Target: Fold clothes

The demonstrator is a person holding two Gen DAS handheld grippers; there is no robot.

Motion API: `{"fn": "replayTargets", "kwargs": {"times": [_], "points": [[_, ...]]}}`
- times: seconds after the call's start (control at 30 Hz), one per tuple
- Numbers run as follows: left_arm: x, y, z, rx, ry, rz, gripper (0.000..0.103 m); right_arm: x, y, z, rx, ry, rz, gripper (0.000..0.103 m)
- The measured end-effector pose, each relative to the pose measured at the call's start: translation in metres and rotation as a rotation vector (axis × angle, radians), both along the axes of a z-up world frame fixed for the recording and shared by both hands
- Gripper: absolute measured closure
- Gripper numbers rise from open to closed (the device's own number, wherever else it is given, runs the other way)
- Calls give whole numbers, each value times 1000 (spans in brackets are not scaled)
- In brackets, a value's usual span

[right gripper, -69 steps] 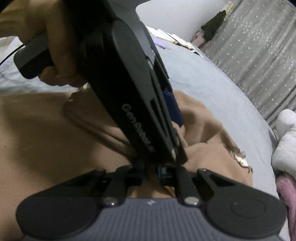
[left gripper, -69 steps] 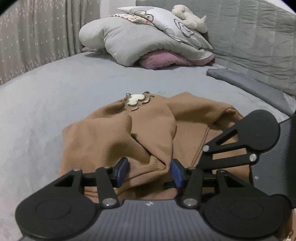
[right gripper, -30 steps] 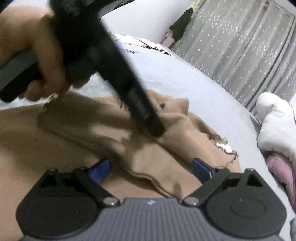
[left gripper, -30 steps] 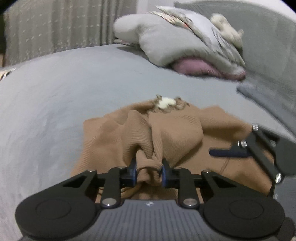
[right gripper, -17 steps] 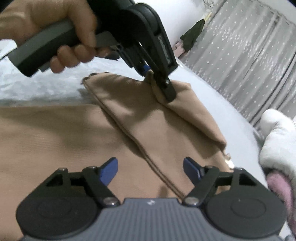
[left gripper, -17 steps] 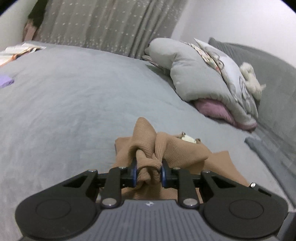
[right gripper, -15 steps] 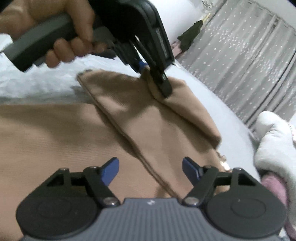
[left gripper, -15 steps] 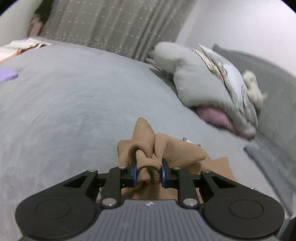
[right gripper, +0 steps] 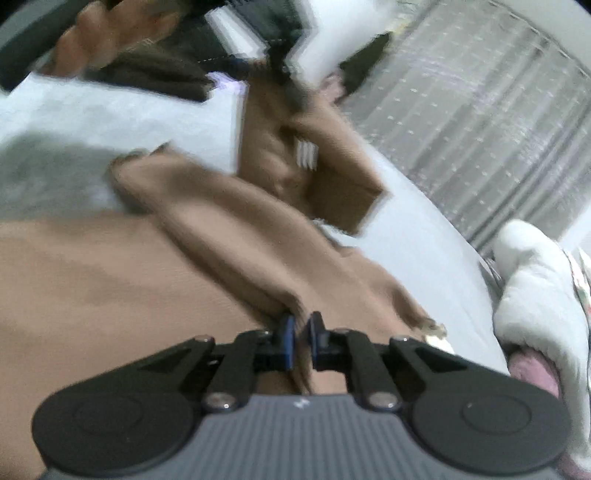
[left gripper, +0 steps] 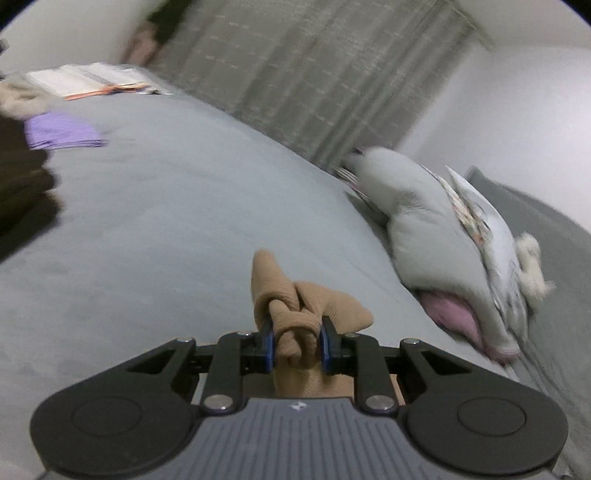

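1. Clamping a bunched wad of the tan ribbed knit garment (left gripper: 295, 317), the left gripper (left gripper: 295, 345) has its blue-padded jaws pressed against the cloth on both sides; the fabric bulges up and forward between them.
2. The left wrist view shows that wad held above the grey bedsheet (left gripper: 166, 221), with only a small part of the garment in sight.
3. The right wrist view shows much more of the garment (right gripper: 110, 277): it spreads across the bed on the left, and a long folded strip runs from the upper left down to the right gripper (right gripper: 300, 338).
4. The right gripper's jaws are nearly together with a thin edge of the tan cloth pinched between them.
5. Only the right wrist view shows a hand (right gripper: 110, 33) at the top left, holding a dark handle; this part is heavily blurred and broken up, so little more can be told.
6. Only the left wrist view shows a folded lilac cloth (left gripper: 62, 131) and an open book or papers (left gripper: 92, 79) at the far left of the bed.
7. Both views show the pale grey pillow pile (left gripper: 443, 221) with a pink cushion (left gripper: 450, 306) beneath it, and the grey dotted curtain (right gripper: 480, 122) behind.
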State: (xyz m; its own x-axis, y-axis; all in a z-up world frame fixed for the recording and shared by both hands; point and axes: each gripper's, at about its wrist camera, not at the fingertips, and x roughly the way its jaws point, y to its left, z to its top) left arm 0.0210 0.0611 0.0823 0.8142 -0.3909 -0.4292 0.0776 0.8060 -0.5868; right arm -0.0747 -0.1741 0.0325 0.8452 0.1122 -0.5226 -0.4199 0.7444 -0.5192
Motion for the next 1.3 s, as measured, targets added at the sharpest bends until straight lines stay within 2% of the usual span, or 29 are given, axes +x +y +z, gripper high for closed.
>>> {"fn": "replayTargets", "kwargs": {"times": [0.13,0.27,0.4,0.5,0.6,0.67,0.73,0.77,0.87,0.93,1.0,1.07,1.1,1.13,1.17,1.2,1.23,1.3], "points": [[7,26,-10,-49,25,44,84,6,-42,37,179,-52,-127,96],[8,40,-14,-118,13,63,84,6,-122,78,455,-103,-326,96],[5,51,-10,-179,-27,86,84,0,-213,100,721,-160,-548,96],[5,52,-6,-195,-46,94,85,-12,-288,98,943,-205,-718,96],[5,54,-4,-180,-61,93,84,-23,-342,86,1095,-227,-849,96],[6,56,-6,-173,-59,96,84,-35,-385,66,1244,-221,-970,97],[7,60,-9,-185,-53,101,84,-46,-414,48,1348,-213,-1056,97],[8,60,-9,-186,-50,105,84,-50,-422,42,1344,-223,-1095,103],[10,63,-12,-190,-35,110,84,-59,-437,32,1259,-266,-1182,103],[10,64,-13,-203,-33,114,84,-59,-441,29,1247,-253,-1165,103],[10,66,-13,-221,-35,123,83,-52,-435,28,1215,-191,-1116,100],[7,73,-14,-276,-46,170,83,-43,-425,29,1168,-119,-1065,96],[5,78,-14,-300,-58,202,82,-38,-418,29,1138,-81,-1037,93],[2,82,-14,-322,-72,234,81,-32,-410,30,1105,-43,-1008,84],[-2,86,-14,-320,-94,275,81,-28,-406,30,1087,-22,-992,70],[-5,91,-13,-312,-111,309,81,-24,-398,30,1062,4,-968,63],[-9,97,-13,-304,-128,344,81,-19,-389,32,1031,37,-934,58],[-14,107,-13,-290,-156,404,81,-12,-367,39,958,102,-841,58]]}}
